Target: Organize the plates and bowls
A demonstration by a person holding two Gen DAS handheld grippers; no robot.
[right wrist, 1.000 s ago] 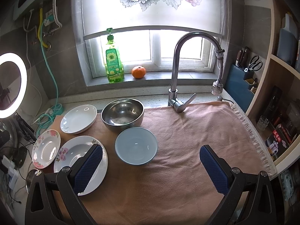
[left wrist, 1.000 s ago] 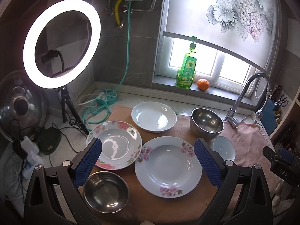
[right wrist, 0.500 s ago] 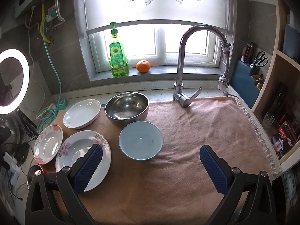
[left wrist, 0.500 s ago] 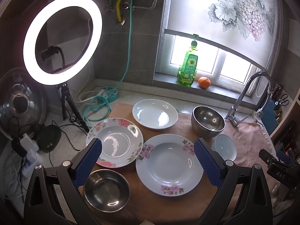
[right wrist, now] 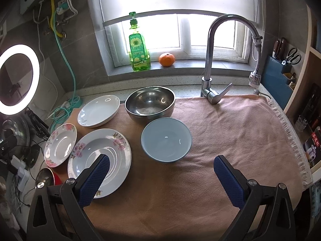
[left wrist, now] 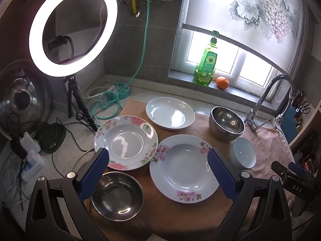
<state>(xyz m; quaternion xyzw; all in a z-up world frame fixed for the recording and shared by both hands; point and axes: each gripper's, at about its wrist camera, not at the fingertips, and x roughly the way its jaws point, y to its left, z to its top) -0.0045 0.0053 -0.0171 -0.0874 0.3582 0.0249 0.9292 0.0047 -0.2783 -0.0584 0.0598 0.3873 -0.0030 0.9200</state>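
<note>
Your left gripper [left wrist: 158, 172] hangs with fingers spread wide and empty above the large floral plate [left wrist: 183, 167], with the small steel bowl [left wrist: 117, 195] by its left finger and the pink-rose plate [left wrist: 126, 140] just beyond. Your right gripper [right wrist: 161, 177] is also wide apart, holding nothing, over the pink towel [right wrist: 230, 132] just short of the blue bowl [right wrist: 166, 139]. The big steel bowl [right wrist: 150, 104] touches the blue bowl's far side, and the plain white plate [right wrist: 99, 110] sits left of it, near the window.
</note>
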